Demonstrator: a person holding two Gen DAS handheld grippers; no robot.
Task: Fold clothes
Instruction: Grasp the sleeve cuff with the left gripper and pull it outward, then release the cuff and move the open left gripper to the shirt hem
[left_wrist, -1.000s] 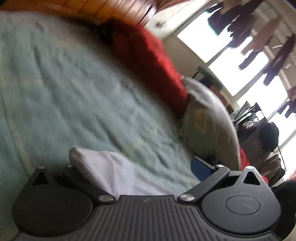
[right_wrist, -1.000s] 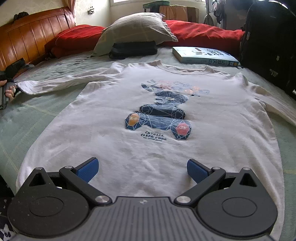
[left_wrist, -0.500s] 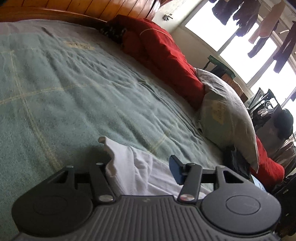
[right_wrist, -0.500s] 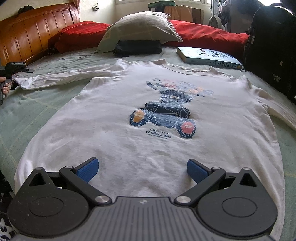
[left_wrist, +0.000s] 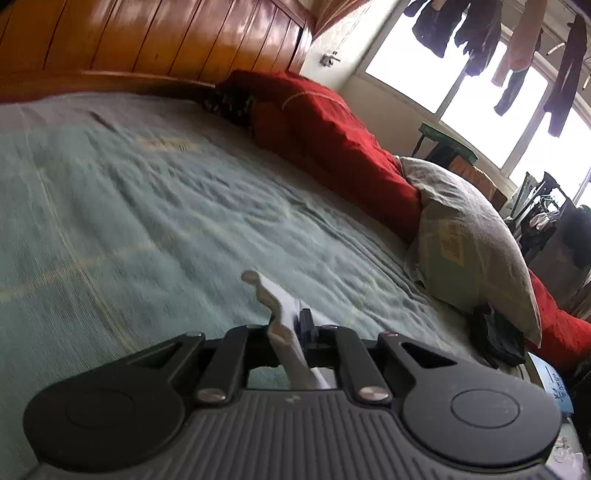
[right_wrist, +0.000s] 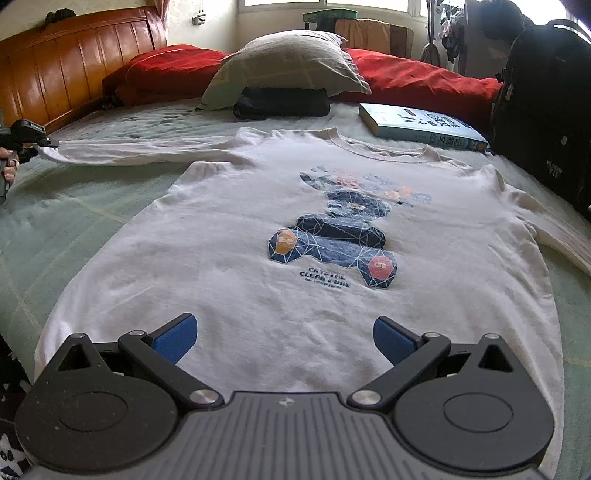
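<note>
Reading "CRYSTAL CLEAR PURE" on white shirt (right_wrist: 295, 229).

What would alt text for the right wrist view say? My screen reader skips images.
A white long-sleeved shirt with a blue geometric print lies flat, front up, on a green bedspread, with the open right gripper over its hem. Beyond it lie a book, a beige pillow and a wooden headboard.
</note>
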